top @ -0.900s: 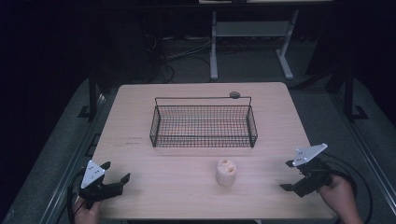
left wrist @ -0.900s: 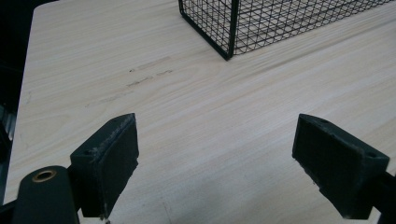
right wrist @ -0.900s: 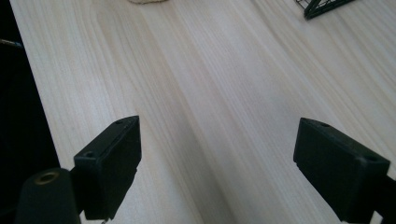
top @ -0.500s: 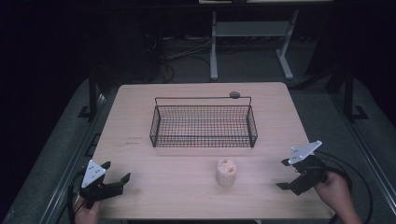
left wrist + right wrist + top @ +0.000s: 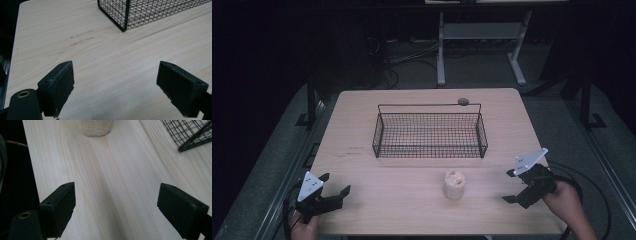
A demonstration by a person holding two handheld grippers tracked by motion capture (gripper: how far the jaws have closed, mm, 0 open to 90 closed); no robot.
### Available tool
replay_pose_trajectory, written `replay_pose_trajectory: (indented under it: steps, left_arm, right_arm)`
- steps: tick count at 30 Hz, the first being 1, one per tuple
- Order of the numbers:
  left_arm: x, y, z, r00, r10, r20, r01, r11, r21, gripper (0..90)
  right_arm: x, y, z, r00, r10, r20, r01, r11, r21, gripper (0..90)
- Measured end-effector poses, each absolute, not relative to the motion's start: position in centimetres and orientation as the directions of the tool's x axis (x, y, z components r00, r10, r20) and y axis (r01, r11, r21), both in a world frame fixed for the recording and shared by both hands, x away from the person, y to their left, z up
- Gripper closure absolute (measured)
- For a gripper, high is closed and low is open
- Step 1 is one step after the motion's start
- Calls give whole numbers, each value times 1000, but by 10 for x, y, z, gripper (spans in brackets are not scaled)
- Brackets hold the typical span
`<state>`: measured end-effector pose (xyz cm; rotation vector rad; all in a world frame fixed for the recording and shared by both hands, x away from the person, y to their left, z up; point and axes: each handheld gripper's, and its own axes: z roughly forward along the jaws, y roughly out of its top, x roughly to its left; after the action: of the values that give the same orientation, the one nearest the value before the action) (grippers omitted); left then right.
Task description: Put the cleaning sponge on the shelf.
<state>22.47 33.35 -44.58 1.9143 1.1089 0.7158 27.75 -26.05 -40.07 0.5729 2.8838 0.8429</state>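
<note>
Your right gripper (image 5: 515, 186) has its jaws spread wide with nothing between them, aimed across bare counter (image 5: 412, 210) at the pale cylinder (image 5: 454, 184). Since a moment ago that gripper has lifted and edged inward from the right edge toward it. The cylinder stands upright near the front edge, just in front of the wire basket (image 5: 430, 131), so a grasp looks to be next. Your left gripper (image 5: 331, 187) rests at the front left corner, jaws wide and empty.
</note>
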Motion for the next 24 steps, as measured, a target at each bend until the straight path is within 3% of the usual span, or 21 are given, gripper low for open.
replay_pose_trajectory:
  steps: [24]
  left_arm:
    - [223, 334, -446, 454, 887, 78, 439, -299, 847, 137]
  right_arm:
    - [284, -228, -392, -940, 336, 59, 315, 788, 529, 142]
